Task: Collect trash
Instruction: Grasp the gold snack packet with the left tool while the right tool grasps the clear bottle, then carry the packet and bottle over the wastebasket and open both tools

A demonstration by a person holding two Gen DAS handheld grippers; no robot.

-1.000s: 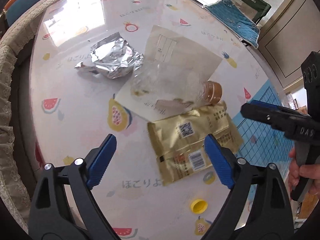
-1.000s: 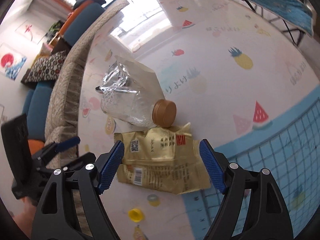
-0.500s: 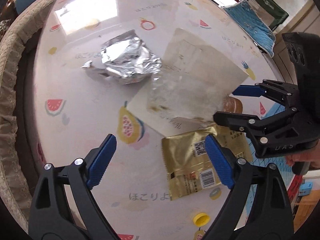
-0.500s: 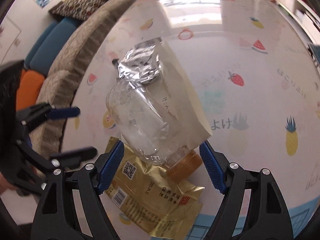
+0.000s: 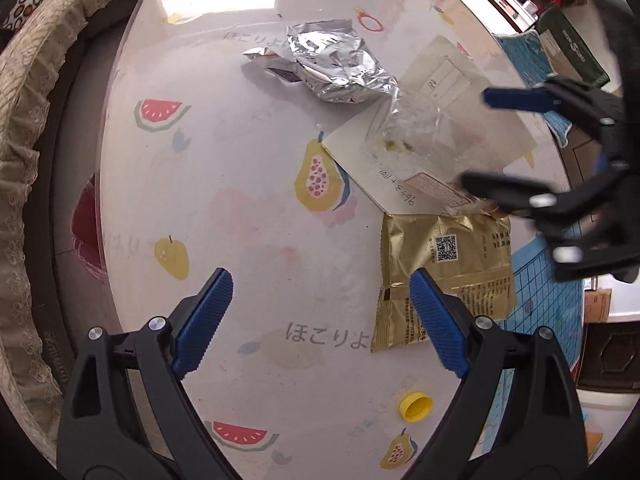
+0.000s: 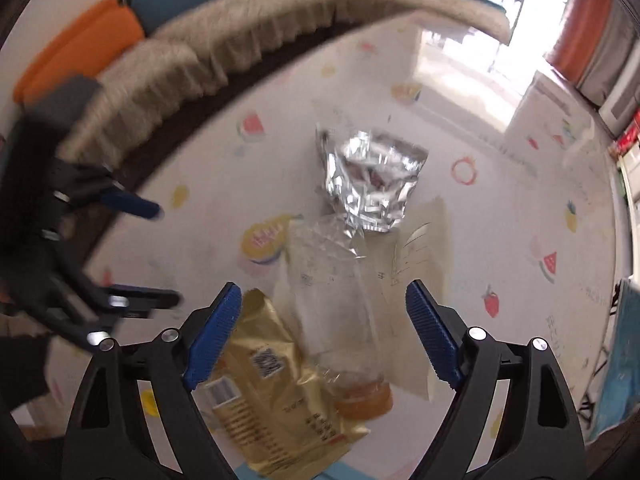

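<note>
On the fruit-print table lie a crumpled silver foil wrapper (image 5: 332, 60) (image 6: 372, 180), a clear plastic bottle (image 5: 416, 136) (image 6: 336, 300) with an orange cap (image 6: 364, 400), a beige paper sheet (image 5: 440, 132) (image 6: 424, 248), a gold snack packet (image 5: 444, 264) (image 6: 276, 392) and a yellow bottle cap (image 5: 416, 407). My left gripper (image 5: 320, 324) is open and empty above the table, left of the gold packet. My right gripper (image 6: 324, 332) is open, its jaws either side of the bottle near its cap end.
A lace-edged beige cover (image 5: 24, 160) hangs along the table's left rim. A blue grid mat (image 5: 548, 312) lies at the right edge. A sofa with orange and blue cushions (image 6: 80, 48) stands behind the table.
My right gripper has swung round over the bottle and moved closer to it. My left gripper has drawn back to the left, away from the gold packet.
</note>
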